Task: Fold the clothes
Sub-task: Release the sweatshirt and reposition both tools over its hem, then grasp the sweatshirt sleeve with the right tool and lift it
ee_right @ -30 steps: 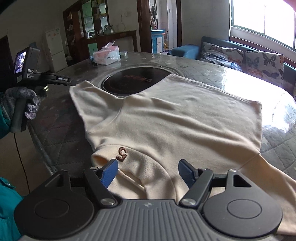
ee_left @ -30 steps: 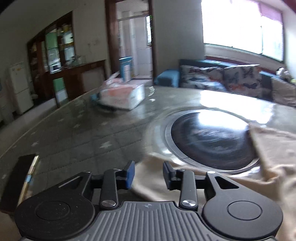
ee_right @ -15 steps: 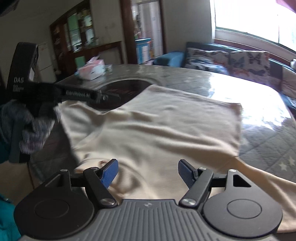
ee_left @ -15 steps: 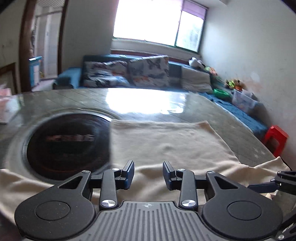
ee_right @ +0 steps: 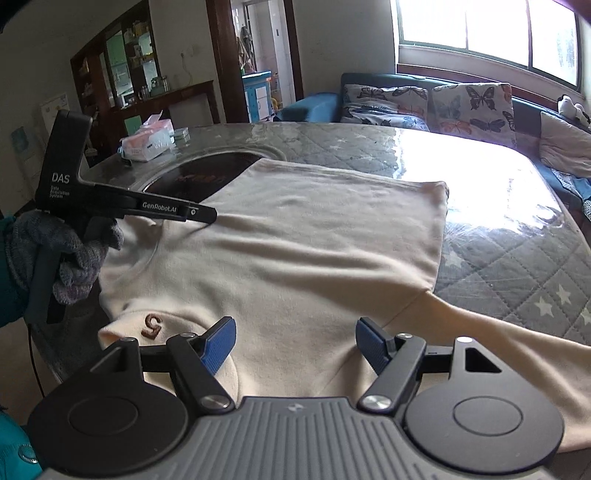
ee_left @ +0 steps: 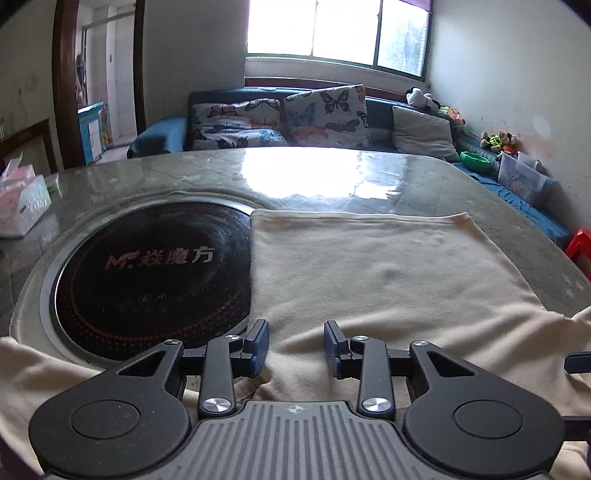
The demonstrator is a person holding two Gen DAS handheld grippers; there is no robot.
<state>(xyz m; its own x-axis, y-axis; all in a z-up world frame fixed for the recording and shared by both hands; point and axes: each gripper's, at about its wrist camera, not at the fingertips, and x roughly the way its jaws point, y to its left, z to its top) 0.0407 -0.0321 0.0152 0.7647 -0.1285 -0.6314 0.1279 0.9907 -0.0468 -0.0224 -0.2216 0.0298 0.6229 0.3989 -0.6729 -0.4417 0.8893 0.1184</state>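
A cream shirt (ee_right: 295,251) is lying across the quilted surface (ee_right: 517,258) beside an inset cooktop (ee_left: 155,273); a butterfly-cushioned sofa (ee_left: 280,118) is sitting under the window (ee_left: 336,29). Left hand-held gripper (ee_left: 295,343) is hovering narrowly spread, right hand-held gripper (ee_right: 295,341) widely spread, both empty.

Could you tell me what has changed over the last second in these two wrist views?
The left gripper swung from the tissue box side across the induction cooktop and now hovers over the cream sweatshirt, jaws narrowing slightly, gripping nothing. The right gripper shifted a little, open as before. The sweatshirt stayed spread flat on the table.
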